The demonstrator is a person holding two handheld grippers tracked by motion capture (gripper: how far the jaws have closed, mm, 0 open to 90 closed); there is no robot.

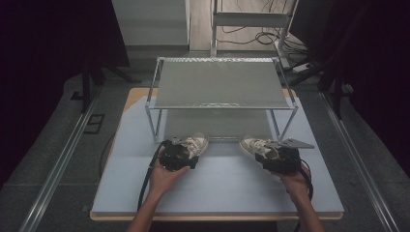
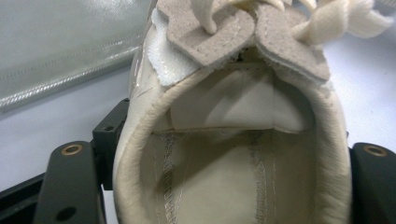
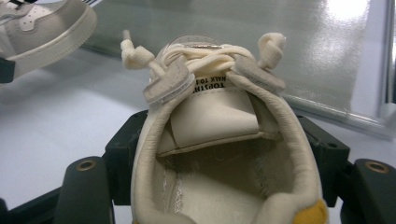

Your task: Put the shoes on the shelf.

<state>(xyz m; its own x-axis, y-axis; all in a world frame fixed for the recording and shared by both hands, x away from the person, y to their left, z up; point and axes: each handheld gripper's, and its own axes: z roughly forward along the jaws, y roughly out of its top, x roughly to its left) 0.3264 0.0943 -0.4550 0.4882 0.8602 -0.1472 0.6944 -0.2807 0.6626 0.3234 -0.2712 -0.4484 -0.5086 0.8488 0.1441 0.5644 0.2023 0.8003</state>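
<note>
Two cream lace-up sneakers lie side by side on the table in front of the rack, toes pointing away from me. My left gripper (image 1: 180,153) is shut on the heel collar of the left sneaker (image 1: 197,143). In the left gripper view that sneaker (image 2: 233,116) sits between the black jaws of my left gripper (image 2: 229,186), its opening facing the camera. My right gripper (image 1: 276,155) is shut on the heel of the right sneaker (image 1: 254,145). The right sneaker (image 3: 219,121) is held by my right gripper (image 3: 224,186), and the left sneaker (image 3: 42,23) appears at top left.
A metal wire rack (image 1: 218,82) with a shiny flat shelf stands at the back of the pale blue table (image 1: 217,188); its lower level opens just behind the shoes. Its legs (image 1: 155,123) flank that opening. Dark curtains and floor rails border both sides.
</note>
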